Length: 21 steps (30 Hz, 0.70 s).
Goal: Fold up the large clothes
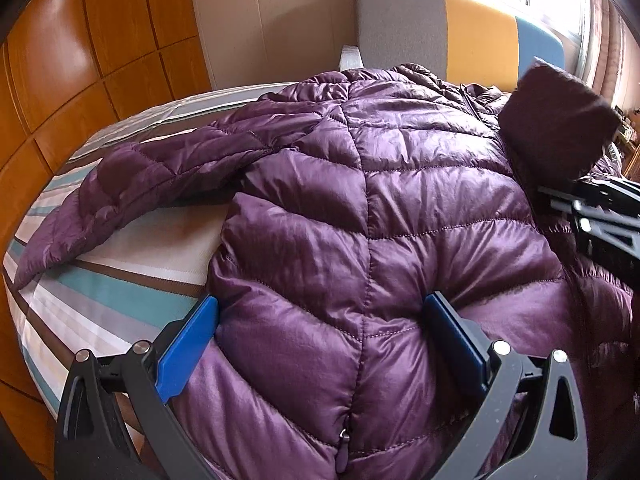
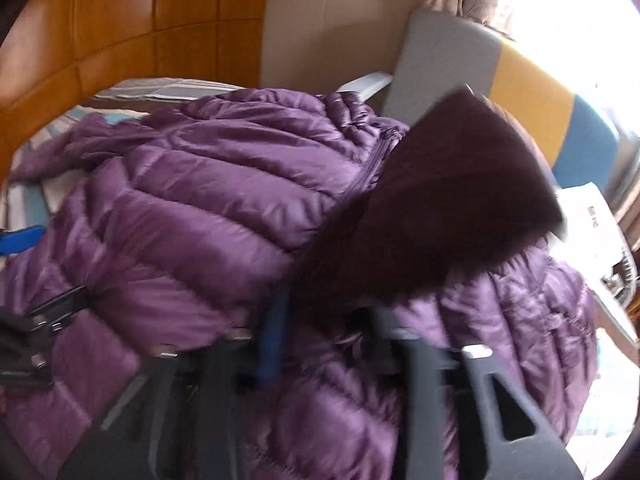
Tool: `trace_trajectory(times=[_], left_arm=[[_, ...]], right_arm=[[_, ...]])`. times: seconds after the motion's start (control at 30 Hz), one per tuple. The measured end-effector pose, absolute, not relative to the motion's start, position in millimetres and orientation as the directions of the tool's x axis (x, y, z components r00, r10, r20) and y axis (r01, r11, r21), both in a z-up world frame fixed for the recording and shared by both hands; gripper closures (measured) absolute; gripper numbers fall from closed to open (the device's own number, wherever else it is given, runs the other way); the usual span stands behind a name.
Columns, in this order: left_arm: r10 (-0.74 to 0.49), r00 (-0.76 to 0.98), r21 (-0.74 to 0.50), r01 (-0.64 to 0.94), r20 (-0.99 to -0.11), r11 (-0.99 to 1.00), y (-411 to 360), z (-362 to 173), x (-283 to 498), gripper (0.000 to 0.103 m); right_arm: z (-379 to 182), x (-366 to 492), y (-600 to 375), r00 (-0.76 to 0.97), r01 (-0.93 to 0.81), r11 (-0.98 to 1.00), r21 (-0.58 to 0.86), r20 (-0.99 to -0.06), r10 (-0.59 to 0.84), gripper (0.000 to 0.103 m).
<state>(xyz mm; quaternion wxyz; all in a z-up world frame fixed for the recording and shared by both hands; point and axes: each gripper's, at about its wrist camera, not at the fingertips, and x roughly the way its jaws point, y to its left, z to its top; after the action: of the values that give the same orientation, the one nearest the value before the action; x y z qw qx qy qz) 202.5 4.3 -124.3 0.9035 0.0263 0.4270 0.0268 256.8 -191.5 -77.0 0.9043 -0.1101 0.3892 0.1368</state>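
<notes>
One purple puffer jacket fills the bed, glossy nylon quilted into soft, plump chevron channels that meet at a centre seam, with a zipper pull showing at the near hem. It lies flat across the middle of the mattress. One sleeve stretches out toward the bed's left edge, over a striped sheet of teal, brown, grey and white bands. A second sleeve is lifted on the right side, its matte, darker plum lining turned toward the lens and blurred.

The left gripper sits at the near hem, its two blue pads spread wide with the puffy fabric bulging between them; the pads flank the cloth rather than pinch it. The right gripper is smeared with motion, one blue pad clear and the other side dark; the lifted sleeve rises from just between its fingers, but whether they clamp it I cannot tell. Behind the bed stand glossy wooden panels and one padded headboard in grey, mustard and blue blocks.
</notes>
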Motion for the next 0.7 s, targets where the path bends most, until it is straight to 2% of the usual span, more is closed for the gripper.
trace_trajectory(times=[0.07, 0.23, 0.33, 0.4, 0.47, 0.63, 0.7], left_arm=[[0.079, 0.629, 0.082, -0.024, -0.774, 0.996, 2.6, -122.3, 203.6, 0.002], [0.041, 0.612, 0.036, -0.021, -0.79, 0.999, -2.2, -109.0, 212.9, 0.002], [-0.019, 0.638, -0.015, 0.011, -0.77, 1.0, -14.9, -96.0, 219.8, 0.002], [-0.074, 0.648, -0.056, 0.049, -0.758, 0.997, -26.1, -89.4, 226.8, 0.002], [-0.107, 0.645, -0.076, 0.076, -0.756, 0.994, -38.4, -85.3, 238.5, 0.002], [-0.089, 0.635, -0.09, 0.03, -0.768, 0.995, -61.1, -84.9, 286.3, 0.002], [-0.079, 0.637, -0.081, 0.027, -0.767, 0.996, -71.5, -90.6, 310.2, 0.011]], right_arm=[[-70.2, 243.7, -200.9, 0.674, -0.325, 0.944, -0.055, -0.713, 0.191, 0.045], [-54.5, 216.4, -245.3, 0.723, -0.213, 0.977, 0.032, -0.668, 0.179, 0.045], [-51.7, 203.1, -296.9, 0.768, 0.033, 0.997, 0.066, -0.64, 0.017, 0.045], [-56.0, 197.1, -330.6, 0.751, 0.216, 0.972, 0.088, -0.652, -0.108, 0.045], [-62.0, 193.3, -361.0, 0.714, 0.341, 0.931, 0.131, -0.68, -0.166, 0.045], [-71.3, 177.6, -390.4, 0.713, 0.432, 0.875, 0.217, -0.677, -0.184, 0.045], [-71.0, 168.3, -391.0, 0.726, 0.457, 0.86, 0.227, -0.654, -0.213, 0.045]])
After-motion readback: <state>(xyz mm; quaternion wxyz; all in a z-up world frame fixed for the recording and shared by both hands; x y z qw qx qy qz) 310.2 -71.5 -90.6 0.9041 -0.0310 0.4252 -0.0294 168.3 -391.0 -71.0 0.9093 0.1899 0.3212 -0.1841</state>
